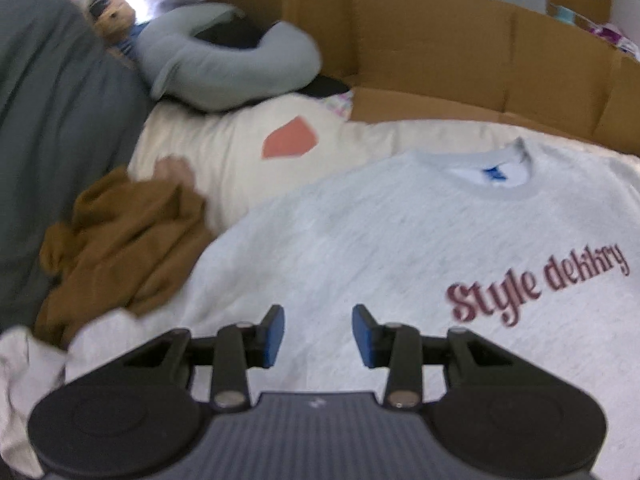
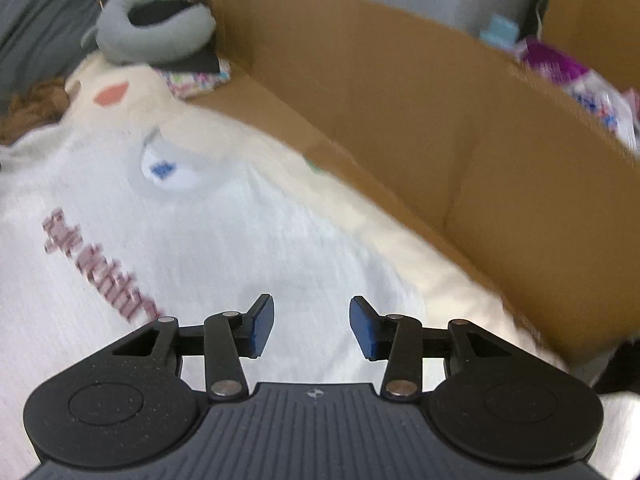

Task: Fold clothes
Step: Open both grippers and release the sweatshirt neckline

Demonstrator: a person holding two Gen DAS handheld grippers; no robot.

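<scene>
Grey marl T-shirt (image 1: 360, 240), maroon "Style" lettering, lying front-up and spread flat over a cream blanket (image 1: 224, 160); collar pointing toward the cardboard wall (image 1: 460, 60).

Left gripper (image 1: 318, 334): fingers standing wide, holding nothing, hovering over the shirt's lower body.

Right gripper (image 2: 312, 328): fingers likewise wide and empty, hovering over the shirt near its right edge.

Step, as judged: shirt laid out, first fold not yet begun. Next move is calling for each gripper to be pinching a side edge or sleeve and carrying it inward.

Surroundings: brown garment (image 1: 120, 240) bunching against the shirt's left side, likely crowding that sleeve; grey neck pillow (image 1: 224, 60) and soft toy (image 1: 114, 18) sitting beyond; cardboard running close along the right, limiting room.
</scene>
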